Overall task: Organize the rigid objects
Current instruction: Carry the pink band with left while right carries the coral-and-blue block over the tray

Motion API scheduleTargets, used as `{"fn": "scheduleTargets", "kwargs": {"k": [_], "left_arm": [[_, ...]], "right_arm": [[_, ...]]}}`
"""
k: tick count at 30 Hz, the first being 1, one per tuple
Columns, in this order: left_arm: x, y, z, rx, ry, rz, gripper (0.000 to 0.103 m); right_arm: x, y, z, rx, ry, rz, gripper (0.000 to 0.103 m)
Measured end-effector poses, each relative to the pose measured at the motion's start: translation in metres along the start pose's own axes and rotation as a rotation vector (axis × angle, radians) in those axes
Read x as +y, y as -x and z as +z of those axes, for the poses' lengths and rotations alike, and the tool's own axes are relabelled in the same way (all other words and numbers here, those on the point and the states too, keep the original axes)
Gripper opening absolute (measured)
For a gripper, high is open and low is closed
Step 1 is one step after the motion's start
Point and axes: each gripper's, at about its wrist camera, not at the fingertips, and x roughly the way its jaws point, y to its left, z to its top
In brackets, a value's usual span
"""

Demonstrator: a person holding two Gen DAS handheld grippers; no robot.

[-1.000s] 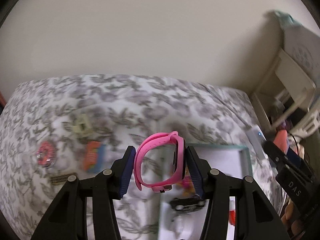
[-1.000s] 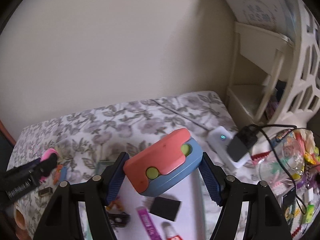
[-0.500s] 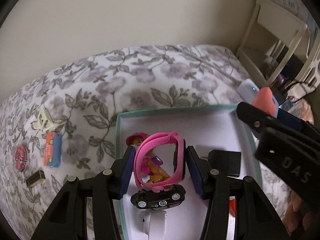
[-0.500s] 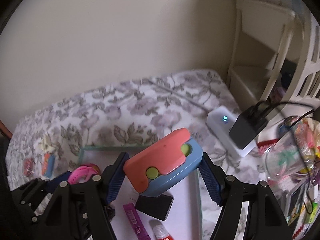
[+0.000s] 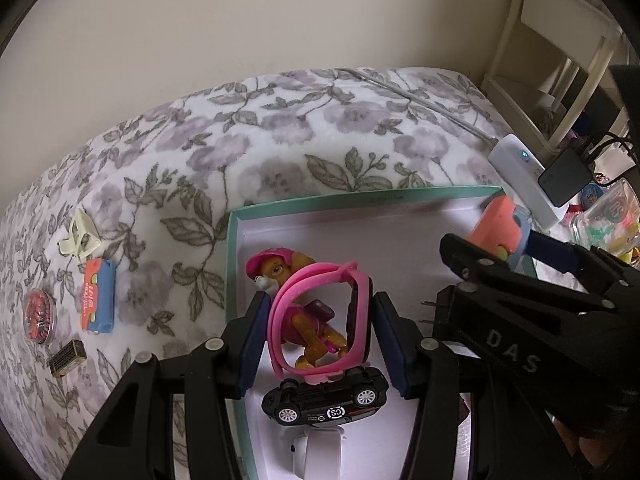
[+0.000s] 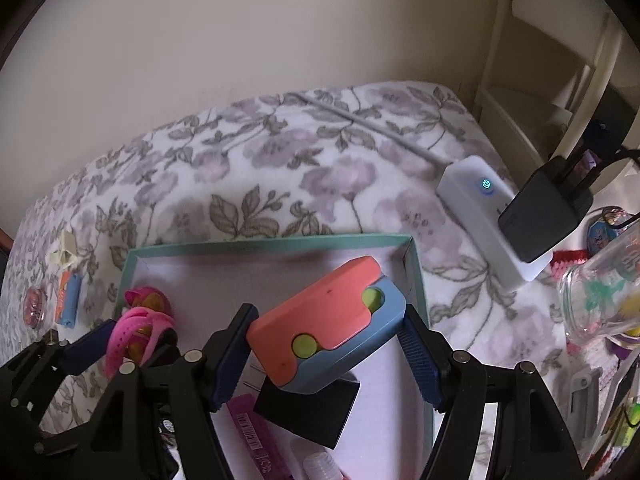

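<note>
My left gripper (image 5: 318, 340) is shut on a pink watch band (image 5: 320, 320), held over the left part of a teal-rimmed white box (image 5: 360, 200). Below it in the box lie a pink-capped pup figure (image 5: 276, 268) and a black toy car (image 5: 328, 400). My right gripper (image 6: 326, 356) is shut on a coral and blue case (image 6: 324, 328) with green buttons, above the box (image 6: 272, 244) near its right wall. A black plug adapter (image 6: 308, 412) and a pink tube (image 6: 256, 440) lie under it. The right gripper (image 5: 516, 252) shows in the left wrist view too.
On the floral blanket (image 5: 280, 140) left of the box lie a cream clip (image 5: 80, 236), an orange and blue case (image 5: 98, 296), a round red tin (image 5: 38, 316) and a small dark block (image 5: 66, 358). A white power strip (image 6: 488, 224) with a black charger (image 6: 544, 216) and a glass jar (image 6: 604, 296) sit right.
Both grippers have come down toward the box with their loads still held. The box and its contents now fill more of each view.
</note>
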Motion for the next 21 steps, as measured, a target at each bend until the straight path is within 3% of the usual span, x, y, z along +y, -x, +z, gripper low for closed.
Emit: {"fn": "scheduleTargets", "kwargs": {"k": [21], "left_arm": [[-0.0007,0.0007,0.0010,0.002,-0.010,0.020,0.054]], "right_arm": [[0.0013,-0.0048,-0.0003,0.027,-0.002,-0.011,0.074]]}}
